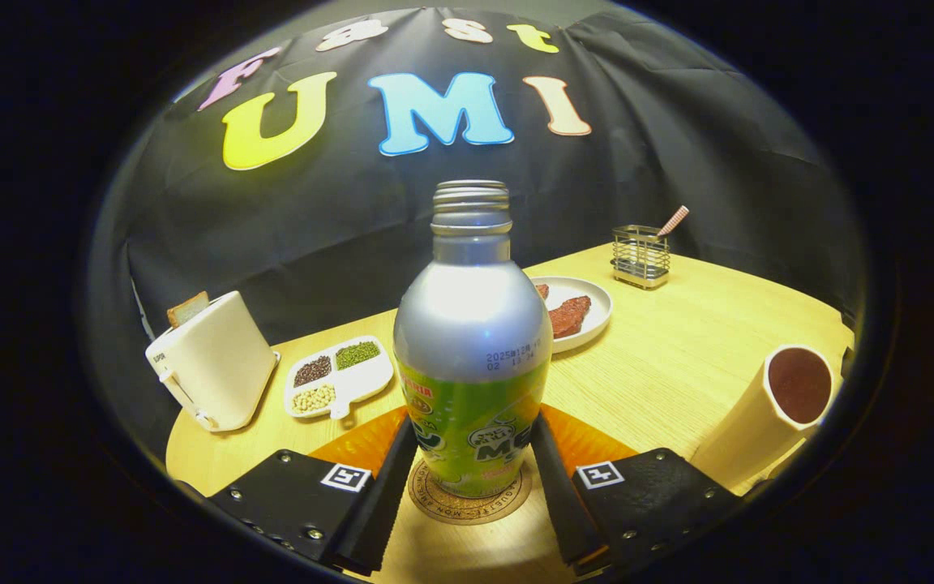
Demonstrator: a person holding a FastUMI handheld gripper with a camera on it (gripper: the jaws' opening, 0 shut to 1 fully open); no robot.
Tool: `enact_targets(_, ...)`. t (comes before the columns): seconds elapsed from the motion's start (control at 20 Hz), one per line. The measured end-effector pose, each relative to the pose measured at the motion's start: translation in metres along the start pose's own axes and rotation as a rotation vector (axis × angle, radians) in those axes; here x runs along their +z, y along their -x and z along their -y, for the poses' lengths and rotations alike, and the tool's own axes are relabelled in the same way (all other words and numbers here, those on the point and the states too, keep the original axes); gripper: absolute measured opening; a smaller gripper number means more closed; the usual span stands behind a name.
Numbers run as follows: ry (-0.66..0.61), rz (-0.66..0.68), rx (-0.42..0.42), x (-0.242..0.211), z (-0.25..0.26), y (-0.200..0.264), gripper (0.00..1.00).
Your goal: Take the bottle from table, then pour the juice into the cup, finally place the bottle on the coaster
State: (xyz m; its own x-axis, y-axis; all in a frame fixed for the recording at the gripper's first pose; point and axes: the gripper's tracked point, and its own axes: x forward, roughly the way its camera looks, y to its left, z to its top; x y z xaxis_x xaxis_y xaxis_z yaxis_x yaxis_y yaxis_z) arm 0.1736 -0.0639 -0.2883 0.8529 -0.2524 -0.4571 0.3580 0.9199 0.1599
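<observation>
The bottle (472, 349) is standing upright on the round cork coaster (469, 496), its cap off and its threaded neck showing bare at the top; its upper body is plain silver and its lower body is wearing a green label. The gripper (471, 474) is sitting around the base of the bottle, with one of the fingers (386, 478) lying against the left side of the label and the other lying against the right side, so both are looking to be touching it; whether they are pressing or just resting there I cannot tell. The coaster is lying on the wooden counter (678, 349), between the fingers. An orange mat (362, 444) is showing on the counter behind the fingers on both sides of the bottle. Well off to the right, the cup (767, 414) is standing near the counter's edge, holding dark liquid. Beyond the bottle to the right, a white plate (589, 312) is carrying reddish pieces of food, and farther back a wire holder (641, 257) is holding a striped straw (673, 221). To the left, a divided dish (340, 375) is holding three sorts of beans or seeds, and beside it a pale toaster (212, 361) is holding a slice of bread (188, 308).
</observation>
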Motion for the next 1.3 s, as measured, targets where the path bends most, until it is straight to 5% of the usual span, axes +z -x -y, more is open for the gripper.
enact_targets(0.4, 0.089, -0.026, 0.034, -0.013, -0.003, 0.005, 0.82)
enact_targets(0.6, 0.124, -0.050, 0.031, -0.019, -0.004, 0.011, 0.94)
enact_targets(1.3, 0.174, 0.113, 0.184, 0.087, -0.014, 0.114, 0.95)
